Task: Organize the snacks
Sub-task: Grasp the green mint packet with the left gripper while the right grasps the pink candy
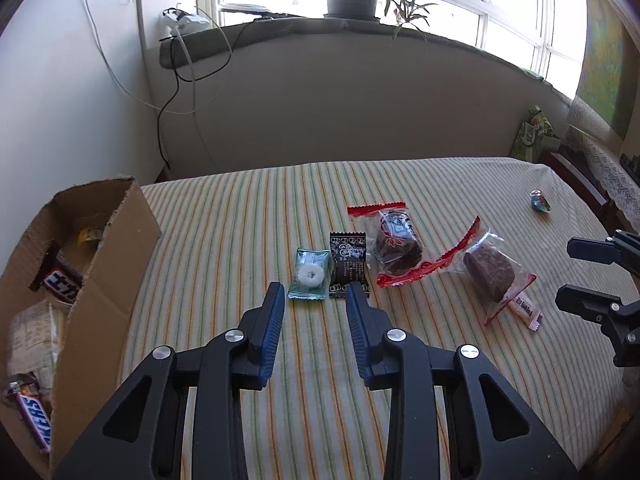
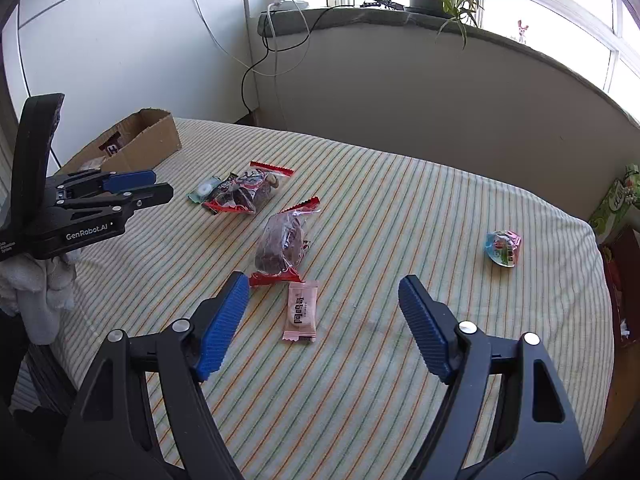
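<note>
Left gripper (image 1: 315,294), jaws narrowed with nothing between them, poised just short of the teal mint packet (image 1: 309,274) and the black sachet (image 1: 347,264) lying side by side on the striped cloth (image 1: 240,232). Centre your jaws on one packet only, since the two lie edge to edge and a wide bite would likely catch both; come low so the pads slide under the crimped end. Your right gripper (image 2: 322,312), jaws spread and empty, brackets the pink wafer packet (image 2: 301,311), whose far end lies just beside the red seam of the clear-wrapped brown cake (image 2: 280,246); close on the packet's near half to leave the cake undisturbed. The cardboard box (image 1: 108,264), already holding Snickers bars (image 1: 34,420), stands at the cloth's left edge. A second cake (image 1: 396,240) and a distant jelly cup (image 2: 503,249) remain loose.
</note>
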### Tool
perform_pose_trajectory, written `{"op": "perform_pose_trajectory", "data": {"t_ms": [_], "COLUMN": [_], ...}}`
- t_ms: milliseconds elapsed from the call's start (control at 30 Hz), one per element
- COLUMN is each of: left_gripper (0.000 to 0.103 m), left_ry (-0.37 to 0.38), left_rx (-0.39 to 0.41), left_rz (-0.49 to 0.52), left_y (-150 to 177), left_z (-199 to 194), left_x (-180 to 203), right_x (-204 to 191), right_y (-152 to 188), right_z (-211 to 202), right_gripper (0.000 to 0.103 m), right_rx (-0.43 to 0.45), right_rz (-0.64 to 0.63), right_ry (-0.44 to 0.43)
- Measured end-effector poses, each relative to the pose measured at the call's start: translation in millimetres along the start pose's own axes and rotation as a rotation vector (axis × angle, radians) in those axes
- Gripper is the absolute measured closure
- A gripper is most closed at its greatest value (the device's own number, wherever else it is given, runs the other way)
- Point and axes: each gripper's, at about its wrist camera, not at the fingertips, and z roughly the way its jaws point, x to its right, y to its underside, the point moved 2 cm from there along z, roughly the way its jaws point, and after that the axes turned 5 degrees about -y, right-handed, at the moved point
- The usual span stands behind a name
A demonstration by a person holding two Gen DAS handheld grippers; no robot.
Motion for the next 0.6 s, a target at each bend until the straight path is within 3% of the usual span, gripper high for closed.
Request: {"op": "perform_pose_trajectory", "data": {"t_ms": [100, 233, 600], "left_gripper": [0.077, 0.077, 0.078], "left_ry": [-0.005, 0.067, 0.043], "left_rx": [-0.030, -0.069, -0.086], "left_rz": [0.007, -0.011, 0.053], "left_y": [-4, -12, -9], "left_z": [19, 33, 39], "left_x": [-3, -6, 1], "right_x": [-2, -2, -13], "right_y": [3, 2, 1], "right_z": [14, 26, 41], "right_gripper": [0.041, 0.044, 0.045], "right_rx": [-0.042, -0.066, -0.094], "right_rz": [-0.005, 0.005, 0.002], "right_ry": [-0.021, -0.032, -0.041]}}
